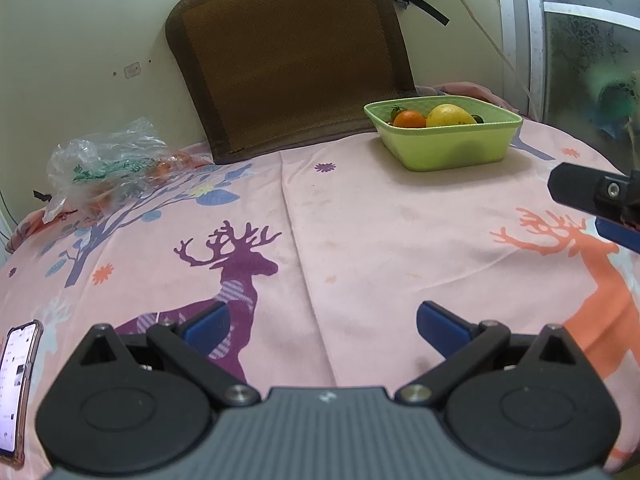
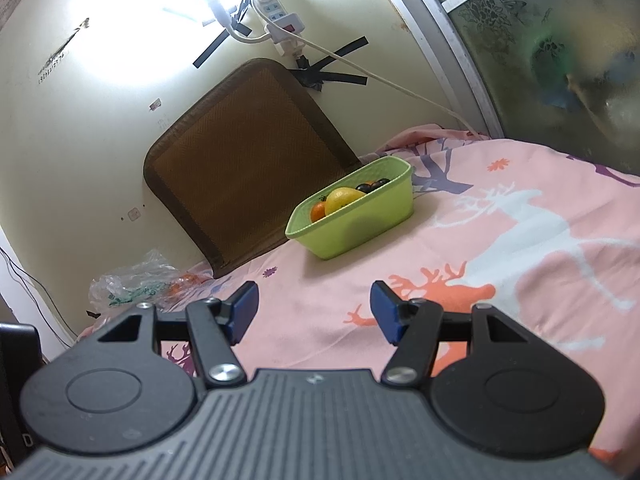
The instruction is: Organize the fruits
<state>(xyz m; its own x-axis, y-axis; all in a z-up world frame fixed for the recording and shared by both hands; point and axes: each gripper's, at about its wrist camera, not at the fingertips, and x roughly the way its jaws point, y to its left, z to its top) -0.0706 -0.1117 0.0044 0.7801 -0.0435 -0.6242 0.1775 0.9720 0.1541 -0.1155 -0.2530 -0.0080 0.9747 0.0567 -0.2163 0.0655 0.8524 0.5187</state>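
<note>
Right now my left fingers (image 1: 322, 326) are spread wide and hold nothing, low over the pink deer-print bedsheet (image 1: 360, 240). My right fingers (image 2: 313, 311) are spread and bare too. Well ahead of both stands the green basket (image 2: 356, 232), holding an orange (image 1: 409, 119), a lemon (image 1: 450, 116) and dark grapes (image 2: 372, 186). Far left of my left fingers lies a plastic bag (image 1: 104, 160).

The left hand-held gripper (image 1: 322, 326) sits open at the bottom. A green basket (image 1: 452, 148) at the upper right holds an orange (image 1: 409, 119) and a lemon (image 1: 450, 116). A phone (image 1: 16, 388) lies at the lower left.
</note>
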